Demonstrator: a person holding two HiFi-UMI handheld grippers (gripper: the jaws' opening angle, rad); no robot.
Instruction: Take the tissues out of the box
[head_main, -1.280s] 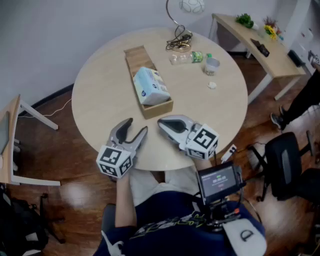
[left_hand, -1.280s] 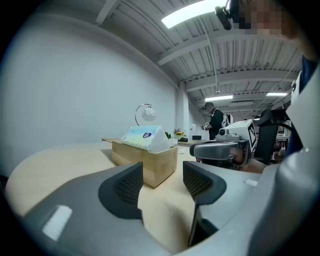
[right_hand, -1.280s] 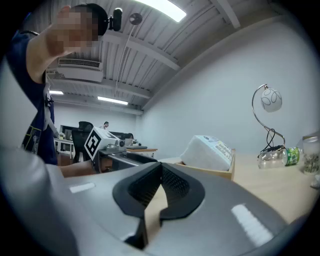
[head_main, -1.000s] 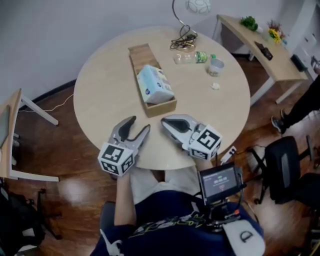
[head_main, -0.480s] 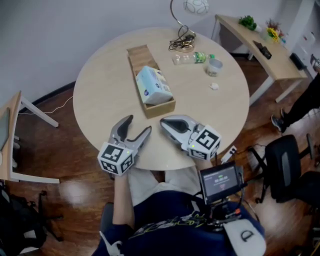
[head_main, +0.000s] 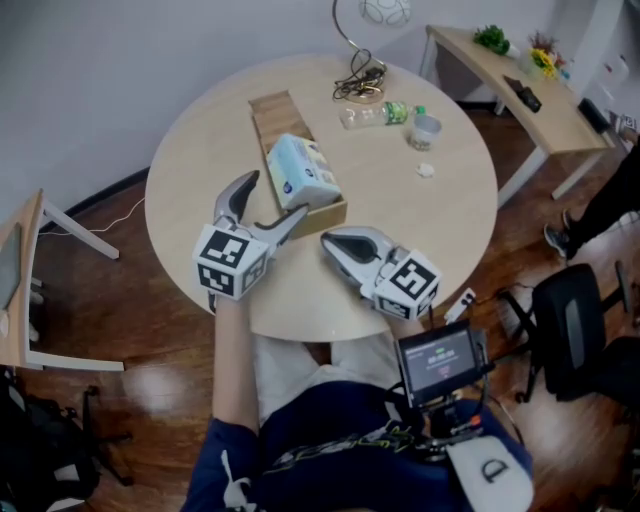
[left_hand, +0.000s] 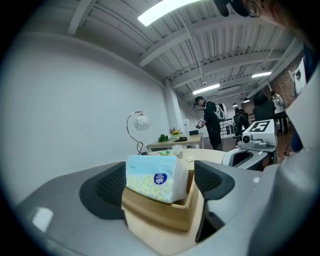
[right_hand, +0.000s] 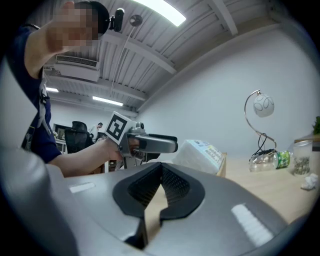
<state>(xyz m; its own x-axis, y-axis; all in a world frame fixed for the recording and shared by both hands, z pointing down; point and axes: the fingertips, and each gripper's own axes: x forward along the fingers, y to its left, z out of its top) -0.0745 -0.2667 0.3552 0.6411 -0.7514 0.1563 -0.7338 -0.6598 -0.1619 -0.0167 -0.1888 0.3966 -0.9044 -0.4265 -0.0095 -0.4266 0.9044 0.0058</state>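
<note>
1. Left gripper (head_main: 272, 197): jaws wide, just been opening; near end of wooden box (head_main: 272, 108) sits between them, pads not touching.
2. Tissue pack (head_main: 303, 170): inside box's near end, sticking up.
3. Right gripper (head_main: 330, 243): jaws closed, empty, just beside box's near end.

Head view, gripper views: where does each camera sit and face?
Head view: on the head, down at the table; shows forearm, left hand-held gripper, right hand-held gripper.
Left gripper view: on its gripper, along just-opened jaws framing, untouched, the tissue pack in the box.
Right gripper view: on its gripper, along shut jaws toward the left hand.
All show the tissue pack.
</note>
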